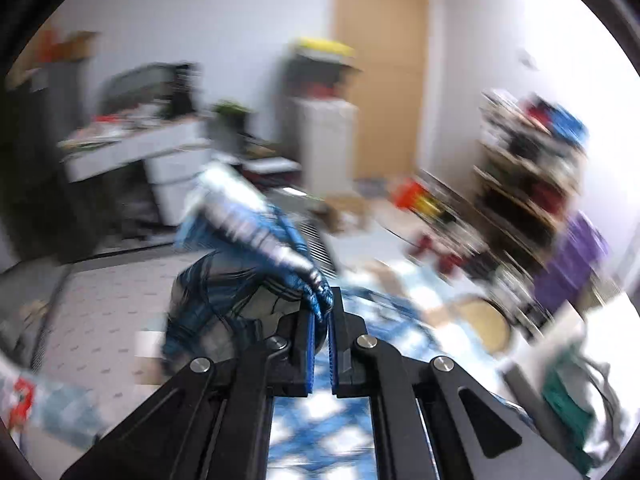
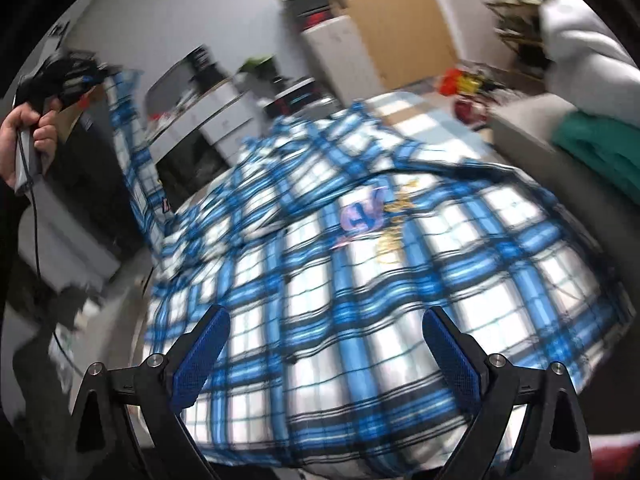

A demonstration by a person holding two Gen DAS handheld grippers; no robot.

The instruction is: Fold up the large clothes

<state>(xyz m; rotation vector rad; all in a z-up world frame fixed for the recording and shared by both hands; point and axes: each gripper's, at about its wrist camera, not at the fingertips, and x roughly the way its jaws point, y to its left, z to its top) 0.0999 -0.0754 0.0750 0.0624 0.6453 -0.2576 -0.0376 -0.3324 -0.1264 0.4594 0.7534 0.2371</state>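
Observation:
A large blue, white and black plaid shirt (image 2: pixel 360 280) lies spread over the bed, with a purple and gold emblem on its upper side. My left gripper (image 1: pixel 322 308) is shut on the shirt's sleeve (image 1: pixel 256 224), whose bunched cloth rises up and to the left from the pads. In the right wrist view the same gripper (image 2: pixel 94 76) is far left and raised, held by a hand (image 2: pixel 28 136), with the sleeve (image 2: pixel 136 160) hanging down from it to the shirt. My right gripper (image 2: pixel 324 344) hovers open over the shirt's near part, nothing between its fingers.
A desk with a monitor (image 1: pixel 152 84), a white cabinet (image 1: pixel 324 140) and a wooden door (image 1: pixel 384 80) stand behind. A cluttered shelf (image 1: pixel 528 160) is at the right. Green cloth (image 2: pixel 600 148) lies on a grey seat (image 2: pixel 540 136) by the bed. Both views are motion-blurred.

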